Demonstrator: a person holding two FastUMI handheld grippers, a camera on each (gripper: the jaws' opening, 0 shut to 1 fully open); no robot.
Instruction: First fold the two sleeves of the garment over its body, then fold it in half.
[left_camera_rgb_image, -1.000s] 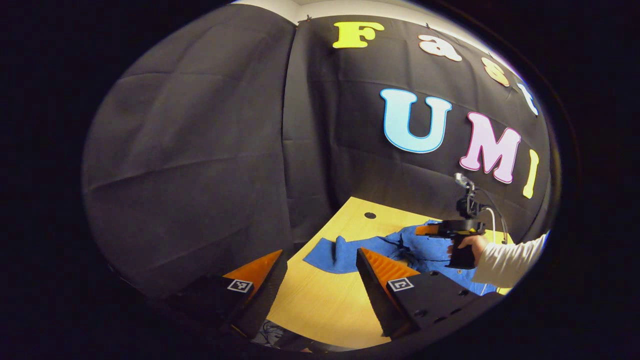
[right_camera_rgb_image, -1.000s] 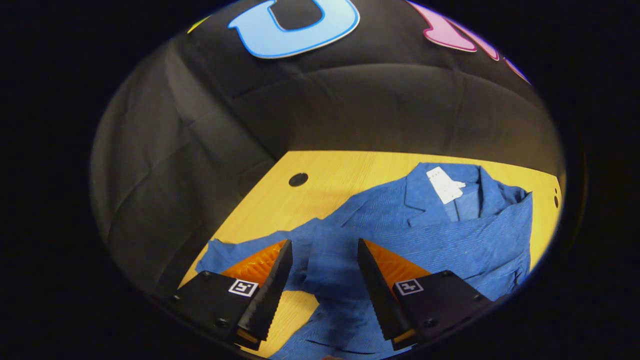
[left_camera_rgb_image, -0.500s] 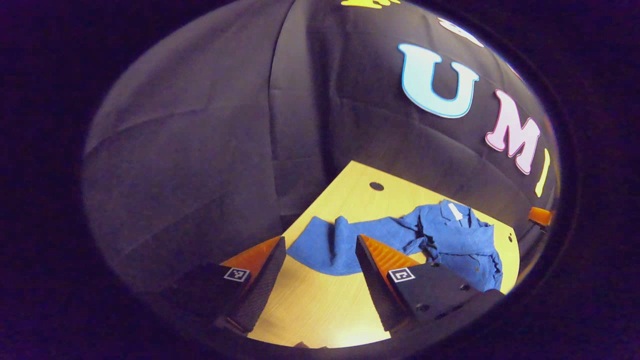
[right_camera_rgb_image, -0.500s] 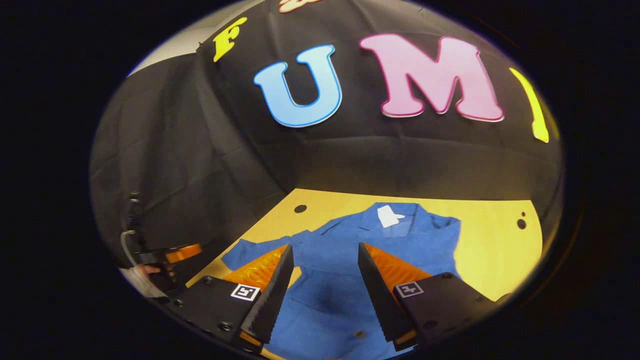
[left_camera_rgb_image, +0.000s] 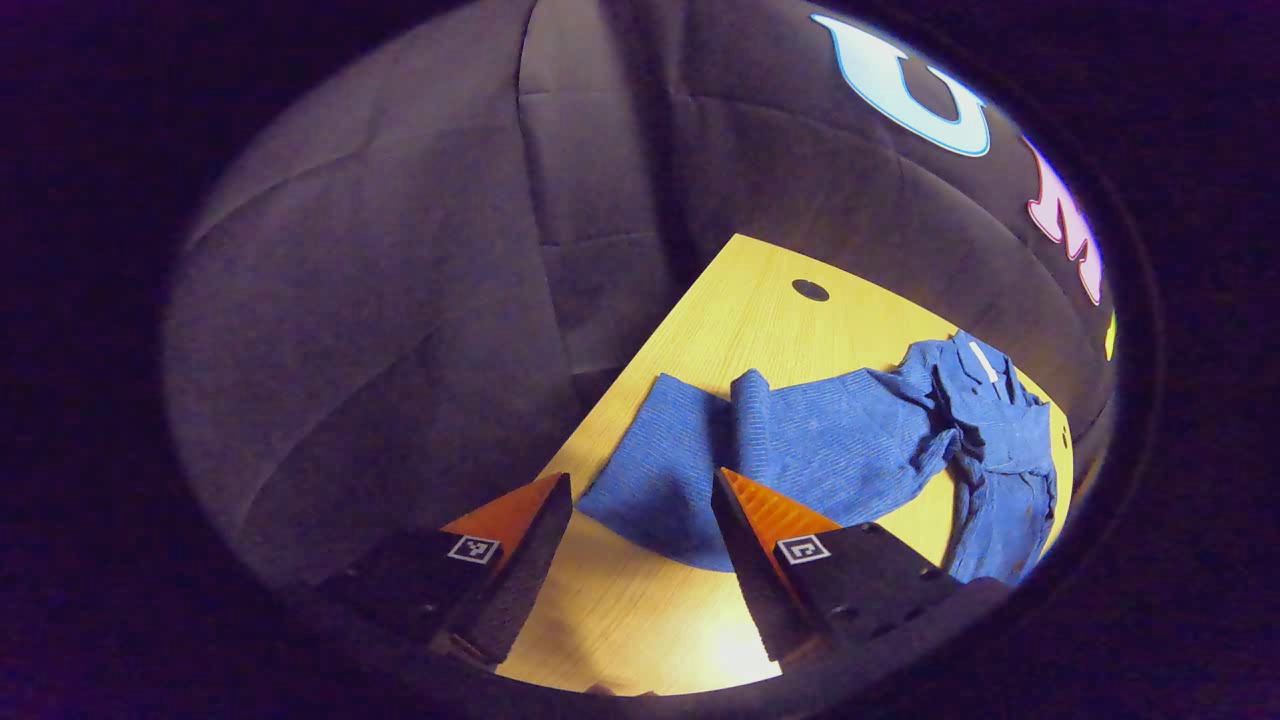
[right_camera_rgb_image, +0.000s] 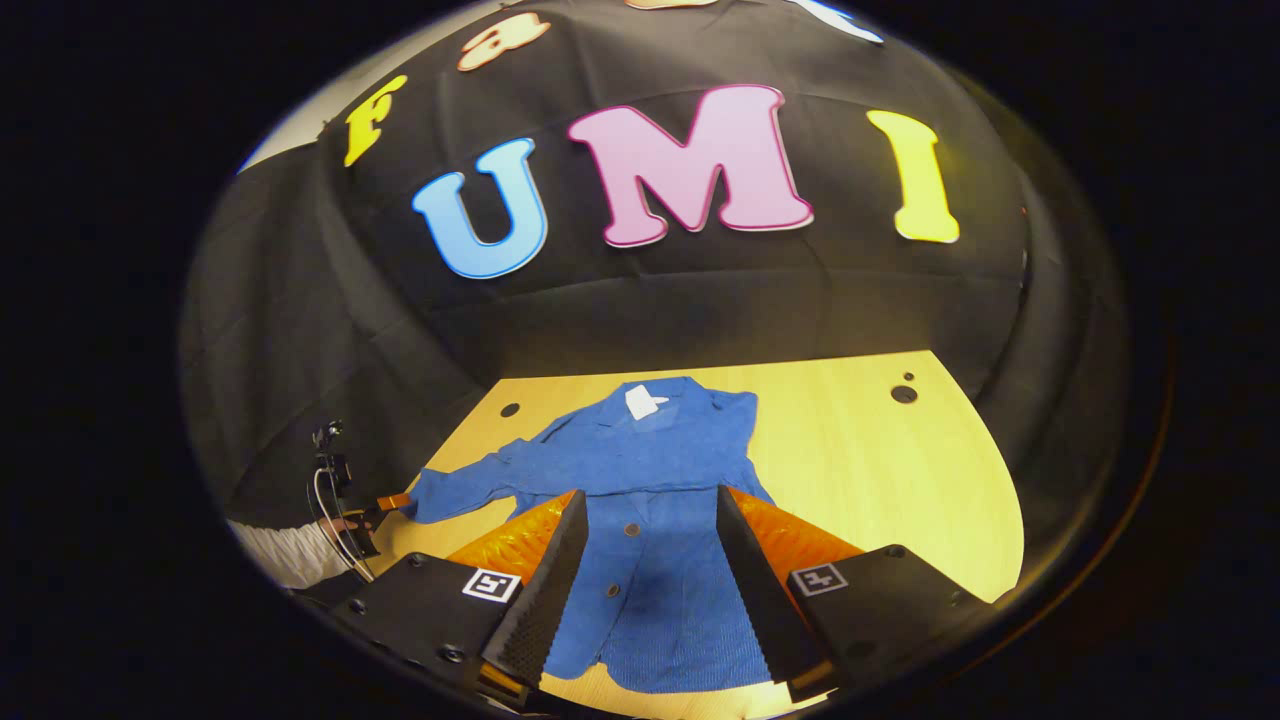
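A blue button-up jacket (right_camera_rgb_image: 650, 470) lies flat on the yellow wooden table (right_camera_rgb_image: 880, 470), its collar with a white tag (right_camera_rgb_image: 645, 400) at the far side. One sleeve (right_camera_rgb_image: 465, 490) stretches out to the left; no sleeve sticks out on the other side. My right gripper (right_camera_rgb_image: 650, 495) hovers open over the jacket's lower front, nothing between its fingers. In the left gripper view the outstretched sleeve (left_camera_rgb_image: 800, 440) runs toward me and its cuff (left_camera_rgb_image: 650, 480) lies just beyond my open left gripper (left_camera_rgb_image: 640, 480). The left gripper (right_camera_rgb_image: 385, 502) also appears by the cuff, held by a hand in a white sleeve (right_camera_rgb_image: 285, 555).
Black cloth walls close the table at the back and left. Small round holes sit in the tabletop (right_camera_rgb_image: 905, 392) (left_camera_rgb_image: 810, 290). Bare wood lies to the right of the jacket (right_camera_rgb_image: 900, 500) and in front of the cuff (left_camera_rgb_image: 640, 620).
My right gripper has drawn back and up from the jacket, widening its view to the whole garment. My left gripper has tilted down and come closer to the sleeve cuff.
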